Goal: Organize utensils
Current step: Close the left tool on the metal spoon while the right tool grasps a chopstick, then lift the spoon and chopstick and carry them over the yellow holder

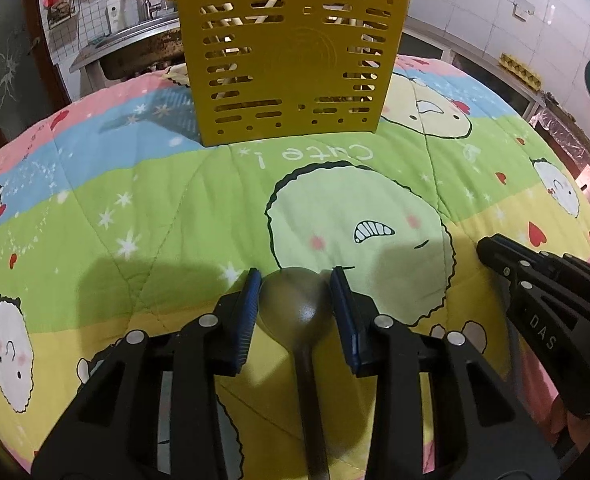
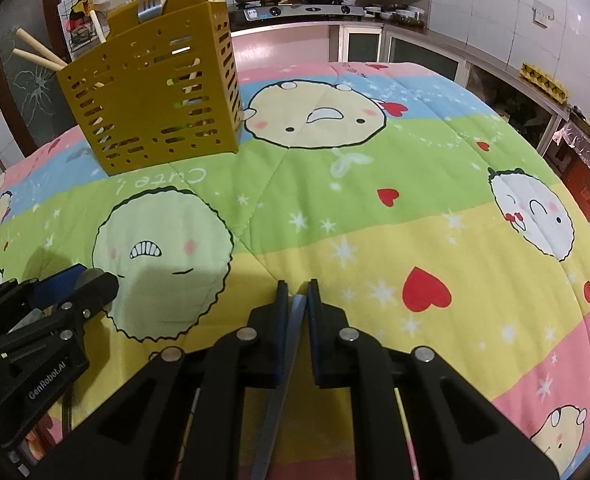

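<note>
Through my left wrist view, my left gripper [image 1: 295, 280] has its blue pads narrowed onto the bowl of a metal spoon [image 1: 293, 300], one pad on each flank, the handle running back beneath me toward the camera; I judge I hold it by the bowl so the handle can go down into the holder first. Straight ahead of my fingertips, well apart, stands the yellow slotted utensil holder [image 1: 291, 64] on the cartoon quilt [image 1: 135, 216], chopsticks showing through its slots. My right gripper [image 1: 543, 284] sits off to the right of my fingers, but from here I cannot tell what it carries. My right wrist view settles that: the right gripper [image 2: 295, 292] is nearly shut on a thin, flat blue-grey handle [image 2: 291, 328] held edge-on between the pads; its working end is out of sight. The holder [image 2: 151, 80] lies ahead and left of these fingers, and this side reveals a fork [image 2: 151, 6] already standing inside it.
</note>
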Demonstrator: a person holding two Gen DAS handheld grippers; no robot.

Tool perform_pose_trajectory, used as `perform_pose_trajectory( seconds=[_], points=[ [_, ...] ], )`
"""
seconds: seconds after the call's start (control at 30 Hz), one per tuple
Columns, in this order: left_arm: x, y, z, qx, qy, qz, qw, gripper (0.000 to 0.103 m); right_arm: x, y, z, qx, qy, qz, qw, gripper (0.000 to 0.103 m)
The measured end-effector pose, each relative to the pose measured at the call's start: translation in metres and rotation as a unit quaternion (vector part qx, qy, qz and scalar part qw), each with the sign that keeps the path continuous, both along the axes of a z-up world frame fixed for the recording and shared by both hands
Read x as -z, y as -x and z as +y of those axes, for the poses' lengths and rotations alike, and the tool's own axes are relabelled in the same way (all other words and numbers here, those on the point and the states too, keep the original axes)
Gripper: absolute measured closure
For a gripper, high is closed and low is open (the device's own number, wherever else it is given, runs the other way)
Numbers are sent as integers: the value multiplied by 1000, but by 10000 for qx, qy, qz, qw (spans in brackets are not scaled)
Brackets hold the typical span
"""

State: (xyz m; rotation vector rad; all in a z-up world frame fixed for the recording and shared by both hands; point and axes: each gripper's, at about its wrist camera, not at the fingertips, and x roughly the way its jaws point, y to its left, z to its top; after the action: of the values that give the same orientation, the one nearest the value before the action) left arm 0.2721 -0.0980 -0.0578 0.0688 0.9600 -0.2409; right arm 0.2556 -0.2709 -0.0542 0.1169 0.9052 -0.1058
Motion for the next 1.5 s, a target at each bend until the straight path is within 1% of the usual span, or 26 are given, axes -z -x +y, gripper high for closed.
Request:
perform_pose_trajectory(
  seconds=[0.2, 0.33, 0.53, 0.67, 0.83, 0.97, 1.07, 1.27, 1.37, 1.5],
  points=[
    [-1, -3, 0, 2, -2, 8, 10000, 68, 0, -2, 0, 46, 26, 23, 10000, 94],
    [-4, -3, 0, -3, 13, -76, 10000, 68, -2, -3, 2, 61, 69, -34, 10000, 94],
    [-20, -4, 5, -85, 32, -414, 9991, 68, -14, -4, 5, -10, 73, -200, 9998, 95],
    [-38, -2, 8, -90, -38, -786, 9969, 68, -34, -4, 11, -62, 134, -476, 9988, 96],
    [-66, 5, 17, -148, 108, -1315, 9911, 68, -61, -1, 18, -150, 189, -913, 9955, 96],
    [-88, 15, 24, -217, 189, -1862, 9821, 68, -79, 4, 21, -187, 204, -1262, 9916, 96],
    [-101, 19, 28, -247, 223, -2122, 9767, 68, -89, 5, 21, -176, 165, -1529, 9880, 96],
    [-118, 26, 37, -281, 214, -2544, 9665, 68, -109, 9, 20, -93, 183, -2100, 9775, 96],
    [-123, 24, 39, -305, 214, -2645, 9637, 68, -115, 9, 18, -42, 189, -2334, 9722, 96],
    [-127, 21, 43, -351, 196, -2762, 9603, 68, -121, 9, 19, -19, 223, -2540, 9669, 96]
  ],
)
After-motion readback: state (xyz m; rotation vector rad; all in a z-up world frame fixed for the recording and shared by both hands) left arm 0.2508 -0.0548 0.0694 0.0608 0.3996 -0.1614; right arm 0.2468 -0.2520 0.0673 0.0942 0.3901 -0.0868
